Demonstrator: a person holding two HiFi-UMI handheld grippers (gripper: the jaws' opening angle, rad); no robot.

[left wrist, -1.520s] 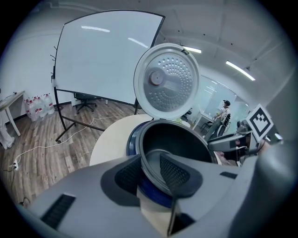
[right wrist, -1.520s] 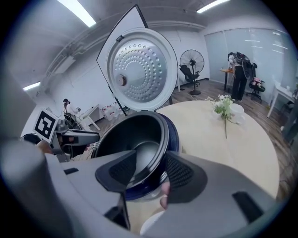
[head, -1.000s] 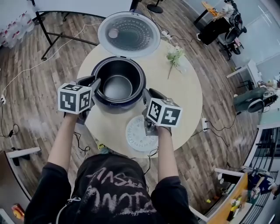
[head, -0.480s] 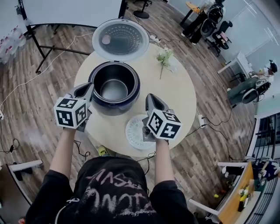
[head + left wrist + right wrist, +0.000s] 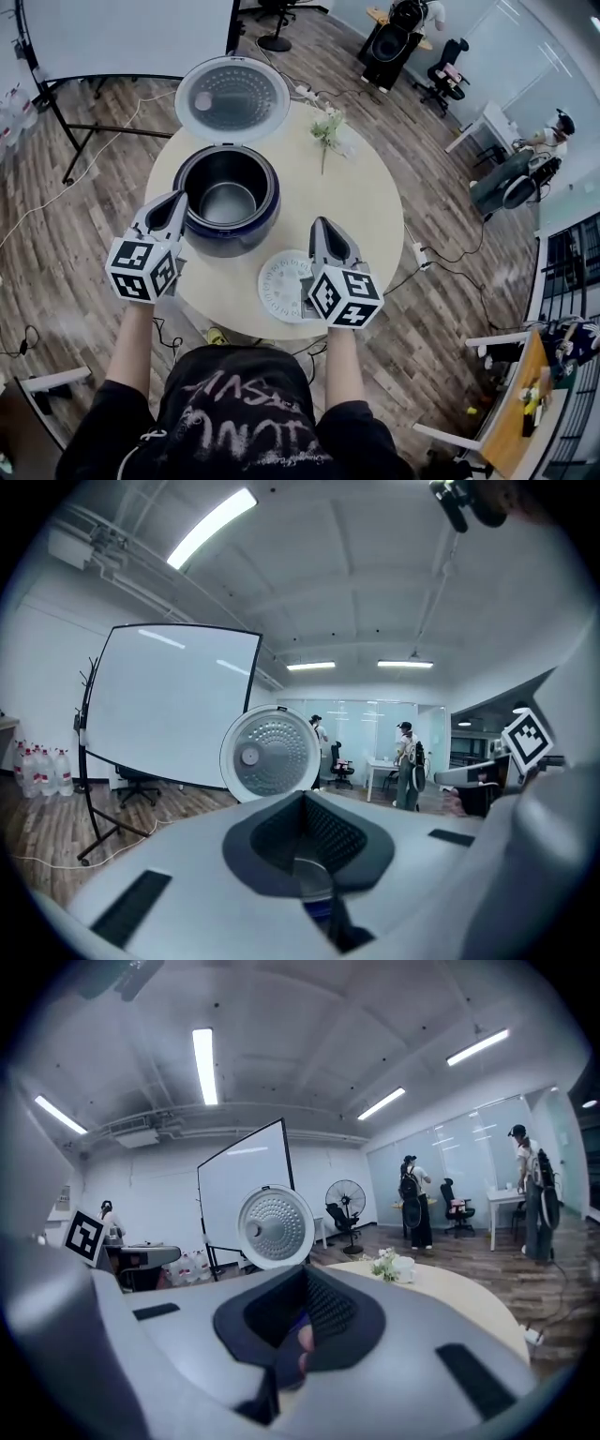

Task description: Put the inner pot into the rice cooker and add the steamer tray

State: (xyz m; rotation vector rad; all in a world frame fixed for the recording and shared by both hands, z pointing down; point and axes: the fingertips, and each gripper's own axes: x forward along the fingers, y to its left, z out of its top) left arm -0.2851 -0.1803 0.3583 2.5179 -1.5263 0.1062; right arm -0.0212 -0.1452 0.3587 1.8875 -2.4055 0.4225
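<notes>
The dark blue rice cooker stands on the round table with its lid swung up and back. The metal inner pot sits inside it. The white perforated steamer tray lies flat on the table in front of the cooker, to its right. My left gripper hovers at the cooker's left side, shut and empty. My right gripper is above the tray's right edge, also shut with nothing in it. Both gripper views look level past the shut jaws at the raised lid.
A small bunch of flowers lies at the table's far side. A whiteboard on a stand is behind the table, with cables on the wooden floor. Desks, chairs and people are far to the right.
Both grippers have drawn back from the pot's rim toward the person and risen. Their jaws stood at the rim before and are now apart from the cooker and shut.
</notes>
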